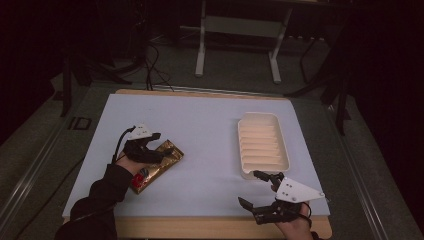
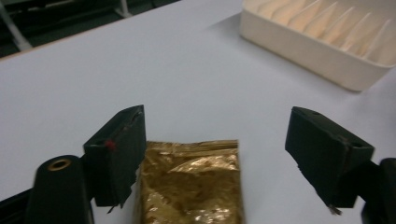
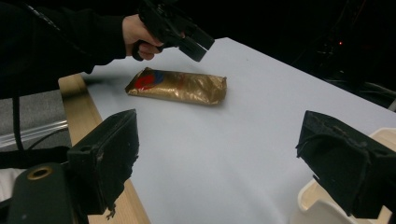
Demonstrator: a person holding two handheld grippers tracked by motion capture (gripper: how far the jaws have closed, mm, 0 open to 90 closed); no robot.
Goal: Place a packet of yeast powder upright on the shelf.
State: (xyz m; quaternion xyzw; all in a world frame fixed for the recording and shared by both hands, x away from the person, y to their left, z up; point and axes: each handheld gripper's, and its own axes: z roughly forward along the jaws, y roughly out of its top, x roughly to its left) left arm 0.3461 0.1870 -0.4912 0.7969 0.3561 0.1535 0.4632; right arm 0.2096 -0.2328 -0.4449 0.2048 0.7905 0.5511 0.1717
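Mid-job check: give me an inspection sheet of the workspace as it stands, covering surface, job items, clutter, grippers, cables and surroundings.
Surface: pale sheet on a wooden board, flat.
Job's things: gold foil packet lying flat at left; cream ridged tray at right, nothing in it.
Clutter: nothing seen.
Grippers: left gripper open above the packet's end, not gripping; right gripper open near the tray's near end, holding nothing.
Cables: black cable trailing from the left gripper; more on the floor.
Surroundings: dark room, white table frame behind.

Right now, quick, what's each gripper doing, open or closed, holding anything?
Left gripper: open, jaws apart above the gold packet, not gripping it.
Right gripper: open, holding nothing, near the cream tray.
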